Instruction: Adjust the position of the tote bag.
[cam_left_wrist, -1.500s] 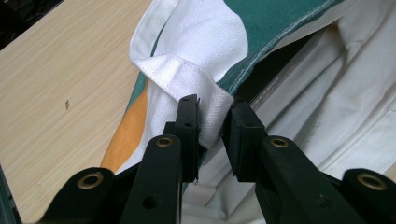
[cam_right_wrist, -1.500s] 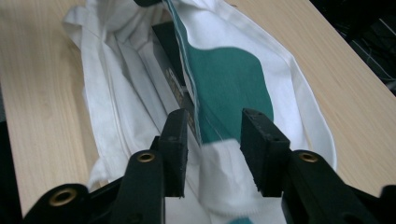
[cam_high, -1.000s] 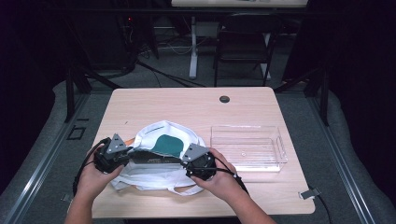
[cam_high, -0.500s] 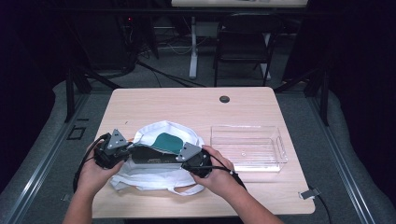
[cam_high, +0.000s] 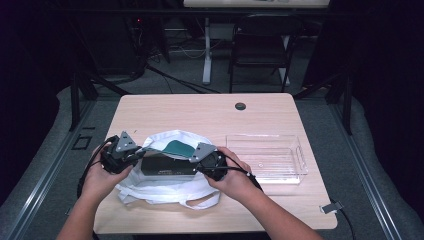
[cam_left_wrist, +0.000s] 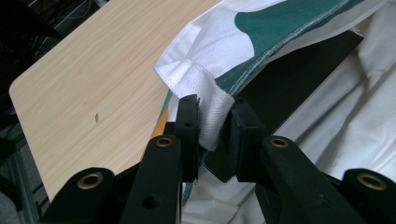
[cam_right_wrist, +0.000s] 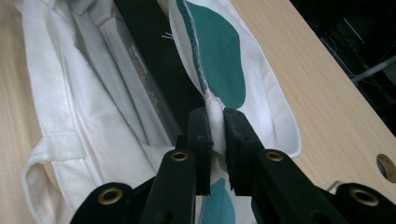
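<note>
At the table's (cam_high: 210, 107) near edge, the soft, light white-and-green cloth bag (cam_high: 172, 187) is clamped at its hemmed rim by left gripper (cam_left_wrist: 212, 123) and right gripper (cam_right_wrist: 215, 126), whose jaws have just been closing; hem judged the surest hold.

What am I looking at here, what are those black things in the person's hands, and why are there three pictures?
A person sits at a wooden table and works with two hand-held tools, each with two black jaws that pinch like tongs. The high view looks down from above. The other two pictures come from small cameras riding on each tool, looking along its jaws.

On the table lies a white cloth bag with green patches, with a black box inside its mouth. Beside it stands a clear plastic tray.

The left gripper is shut on the bag's rim at one side. The right gripper has just been closing and now pinches the rim on the other side. Together they hold the bag's mouth open.
</note>
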